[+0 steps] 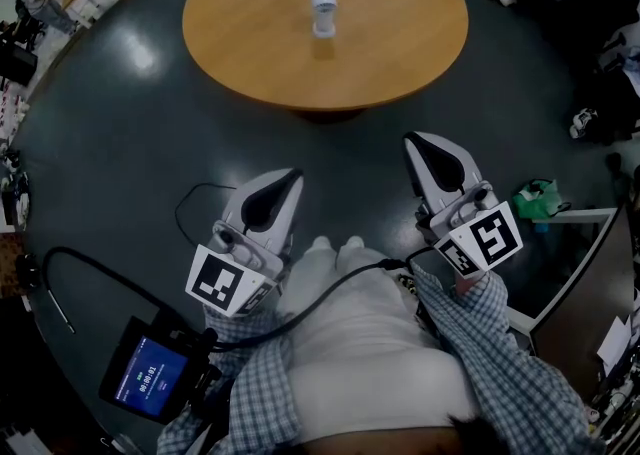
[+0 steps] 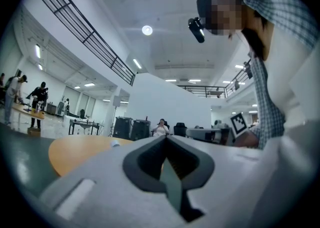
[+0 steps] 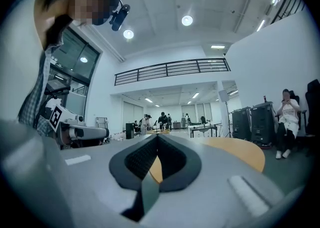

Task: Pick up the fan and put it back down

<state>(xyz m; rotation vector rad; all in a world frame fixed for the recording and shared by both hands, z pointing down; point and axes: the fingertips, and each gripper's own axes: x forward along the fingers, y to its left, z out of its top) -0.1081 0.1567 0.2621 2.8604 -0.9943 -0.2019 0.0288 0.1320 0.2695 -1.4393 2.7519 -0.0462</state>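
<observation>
The fan, small, white and upright, stands near the middle of a round wooden table at the top of the head view. Both grippers are held level close to the person's body, well short of the table's near edge. My left gripper is shut with nothing in it, its tips meeting. My right gripper is also shut and empty. In the left gripper view the closed left gripper points over the table, where the fan is a tiny pale shape. The closed right gripper hides the fan in its own view.
Dark floor surrounds the table. Bags and clutter lie at the right, with a green item beside a white frame. A lit screen and a cable sit at lower left. A seated person is beyond the table.
</observation>
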